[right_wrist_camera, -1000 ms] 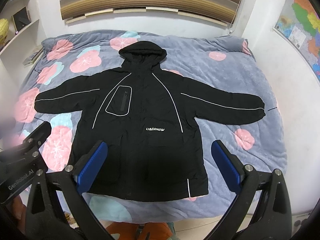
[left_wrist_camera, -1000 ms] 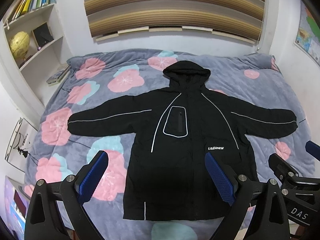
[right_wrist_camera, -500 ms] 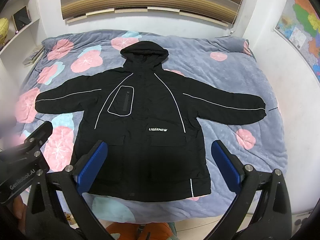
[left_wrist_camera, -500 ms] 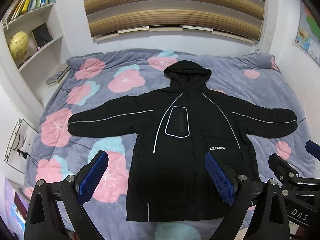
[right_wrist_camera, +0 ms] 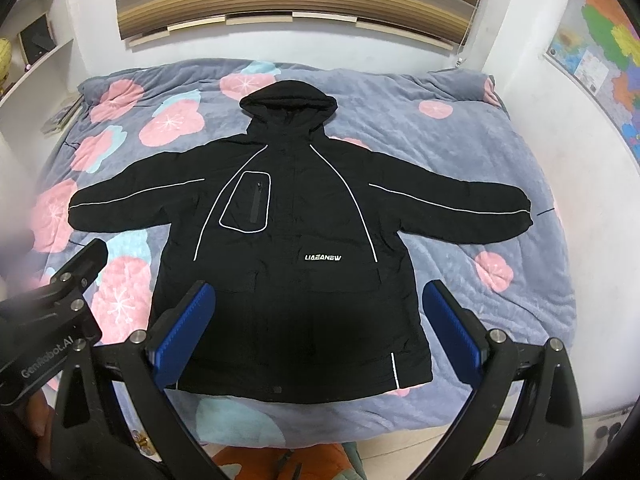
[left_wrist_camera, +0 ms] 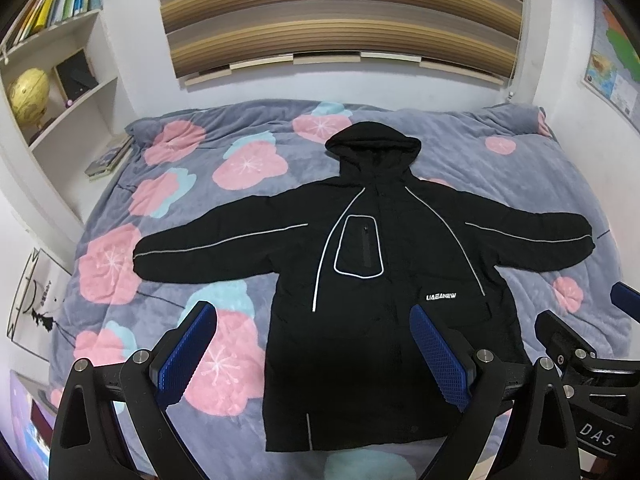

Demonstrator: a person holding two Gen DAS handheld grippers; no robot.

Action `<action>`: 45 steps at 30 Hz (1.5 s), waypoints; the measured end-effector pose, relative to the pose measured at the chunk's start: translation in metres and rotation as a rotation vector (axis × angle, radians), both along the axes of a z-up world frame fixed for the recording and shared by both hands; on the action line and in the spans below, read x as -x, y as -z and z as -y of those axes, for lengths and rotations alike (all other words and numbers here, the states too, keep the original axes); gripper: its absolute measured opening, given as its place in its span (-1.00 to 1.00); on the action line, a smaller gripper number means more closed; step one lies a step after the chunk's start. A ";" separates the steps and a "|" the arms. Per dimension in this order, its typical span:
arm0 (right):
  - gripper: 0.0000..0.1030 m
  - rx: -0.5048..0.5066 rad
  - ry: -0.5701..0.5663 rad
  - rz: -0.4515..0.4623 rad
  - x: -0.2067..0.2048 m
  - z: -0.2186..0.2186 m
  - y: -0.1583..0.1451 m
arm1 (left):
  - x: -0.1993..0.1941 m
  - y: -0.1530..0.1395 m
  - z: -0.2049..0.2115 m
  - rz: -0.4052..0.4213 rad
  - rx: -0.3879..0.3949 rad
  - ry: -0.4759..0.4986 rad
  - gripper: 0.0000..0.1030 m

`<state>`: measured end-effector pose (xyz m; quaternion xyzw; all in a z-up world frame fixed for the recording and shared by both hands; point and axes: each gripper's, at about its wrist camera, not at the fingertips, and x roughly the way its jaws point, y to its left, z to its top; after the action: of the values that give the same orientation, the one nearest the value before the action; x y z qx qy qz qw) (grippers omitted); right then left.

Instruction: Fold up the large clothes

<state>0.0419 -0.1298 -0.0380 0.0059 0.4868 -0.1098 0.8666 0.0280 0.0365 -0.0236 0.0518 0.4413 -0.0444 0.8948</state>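
Note:
A large black hooded jacket (left_wrist_camera: 384, 280) with white piping lies flat and face up on the bed, sleeves spread out to both sides, hood toward the wall; it also shows in the right wrist view (right_wrist_camera: 288, 248). My left gripper (left_wrist_camera: 316, 344) is open and empty, held above the jacket's lower left part. My right gripper (right_wrist_camera: 320, 320) is open and empty, held above the jacket's hem. Neither touches the cloth. Each gripper's body shows at the edge of the other's view.
The bed has a grey quilt (left_wrist_camera: 224, 216) with pink and teal flowers (right_wrist_camera: 480, 152). A white bookshelf (left_wrist_camera: 60, 92) with a globe stands on the left. A map (right_wrist_camera: 600, 52) hangs on the right wall. The bed's near edge (right_wrist_camera: 320, 428) is below the hem.
Both views have shifted slightly; the jacket sits a little lower and further right in the frames. The jacket itself has not moved and both grippers stay open.

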 end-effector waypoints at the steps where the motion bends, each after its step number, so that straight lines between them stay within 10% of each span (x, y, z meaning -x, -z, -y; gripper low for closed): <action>1: 0.97 -0.001 0.003 -0.001 0.000 -0.001 0.000 | -0.001 0.001 -0.002 -0.001 0.002 0.004 0.90; 25: 0.97 0.005 -0.040 0.040 0.000 0.006 -0.007 | 0.001 -0.015 0.008 0.046 0.014 -0.057 0.90; 45: 0.97 -0.028 0.054 0.050 -0.003 0.165 0.004 | 0.004 0.000 0.170 0.041 -0.029 -0.042 0.90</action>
<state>0.0447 -0.2943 -0.0417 0.0339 0.4659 -0.1260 0.8752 0.0239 -0.1338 -0.0238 0.0562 0.4242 -0.0181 0.9036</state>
